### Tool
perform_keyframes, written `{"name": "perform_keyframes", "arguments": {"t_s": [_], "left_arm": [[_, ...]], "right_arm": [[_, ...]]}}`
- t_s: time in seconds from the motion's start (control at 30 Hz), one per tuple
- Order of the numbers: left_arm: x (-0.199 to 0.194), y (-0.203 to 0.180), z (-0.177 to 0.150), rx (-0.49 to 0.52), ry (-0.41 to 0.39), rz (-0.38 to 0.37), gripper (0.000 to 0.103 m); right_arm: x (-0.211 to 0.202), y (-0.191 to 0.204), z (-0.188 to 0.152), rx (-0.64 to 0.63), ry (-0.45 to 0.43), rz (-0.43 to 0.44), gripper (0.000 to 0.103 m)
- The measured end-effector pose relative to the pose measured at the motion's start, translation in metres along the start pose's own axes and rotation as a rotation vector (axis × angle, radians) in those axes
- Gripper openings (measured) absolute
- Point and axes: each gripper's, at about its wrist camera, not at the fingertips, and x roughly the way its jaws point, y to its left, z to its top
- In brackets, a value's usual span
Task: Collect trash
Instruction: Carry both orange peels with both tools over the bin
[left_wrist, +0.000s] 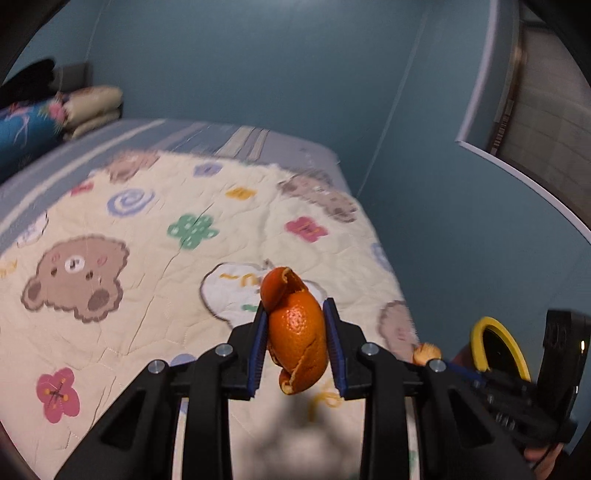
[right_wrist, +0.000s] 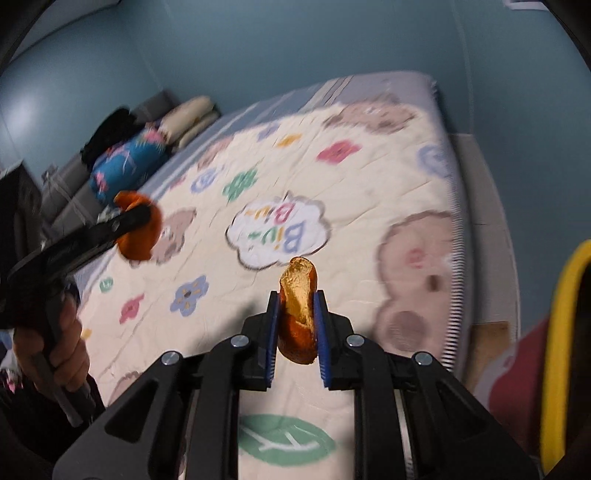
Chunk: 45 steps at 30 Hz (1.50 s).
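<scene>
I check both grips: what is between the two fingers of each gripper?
Left wrist view: orange peel in the left gripper. Right wrist view: a small golden-brown scrap in the right gripper.

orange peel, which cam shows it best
The left wrist view: the orange peel sits sharp and central, pinched in the left gripper. The right wrist view shows it only small, blurred and partly hidden behind that gripper, at the left edge.

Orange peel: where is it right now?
In the left wrist view, the curled orange peel sits clamped in the left gripper, lifted above the cream bear-print quilt.
</scene>
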Motion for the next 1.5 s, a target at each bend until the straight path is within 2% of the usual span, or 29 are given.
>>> {"name": "perform_keyframes", "arguments": {"t_s": [0.23,0.43,0.83,1.2,1.37,1.5], "left_arm": [[-0.040,-0.061,-0.001,0.099,-0.059,-0.076,0.028],[-0.065,-0.107,-0.003,0.178,-0.103,-0.127,0.028],[-0.077,-0.182,-0.008,0.299,-0.139,-0.202,0.028],[-0.056,-0.245,-0.015,0.378,-0.122,-0.268,0.028],[-0.021,-0.281,-0.020,0.405,-0.105,-0.342,0.028],[0.015,-0.307,-0.028,0.411,-0.046,-0.390,0.028]], "right_arm": [[-0.064,-0.023,0.003,0.026,-0.118,-0.032,0.018],[-0.103,-0.042,-0.002,0.056,-0.187,-0.055,0.018],[-0.160,-0.094,-0.014,0.122,-0.286,-0.134,0.018],[-0.200,-0.155,-0.015,0.216,-0.347,-0.262,0.018],[-0.209,-0.188,-0.014,0.272,-0.333,-0.326,0.018],[-0.208,-0.212,-0.016,0.297,-0.316,-0.365,0.018]]}}
